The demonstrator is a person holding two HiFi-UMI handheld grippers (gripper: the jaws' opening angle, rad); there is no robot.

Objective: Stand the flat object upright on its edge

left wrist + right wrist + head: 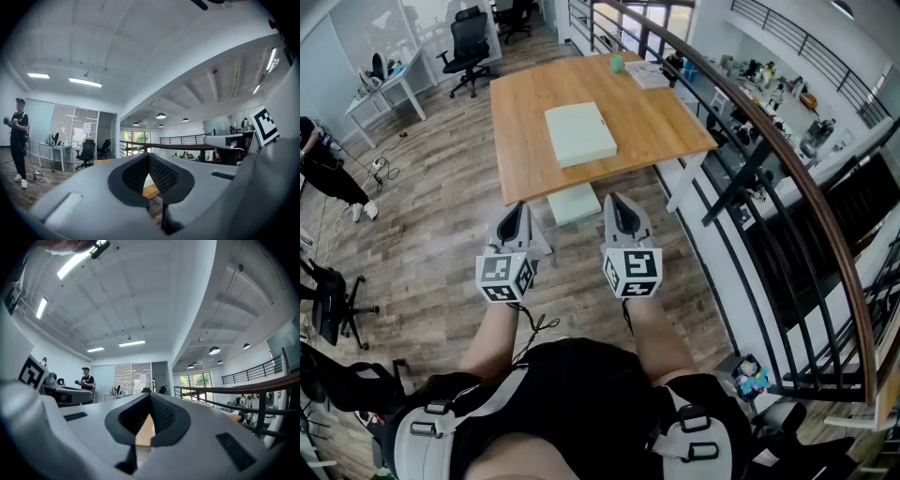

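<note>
Left gripper (518, 210): it is held level in front of the person's body, on the near side of the table (670, 127); the jaws are pressed together with nothing between them.
Right gripper (613, 201): it is just beside the left one, on its right, and also short of the table; the jaws are together and hold nothing.
Flat object (579, 134): a pale green slab that lies flat near the middle of the wooden table, well apart from both grippers.
Second green piece (574, 202): it shows below the near table edge, between the two grippers.
Far table edge: a small green cup (617, 63) and, to its right, a stack of papers (648, 74).
Right side: a dark railing (787, 159).
</note>
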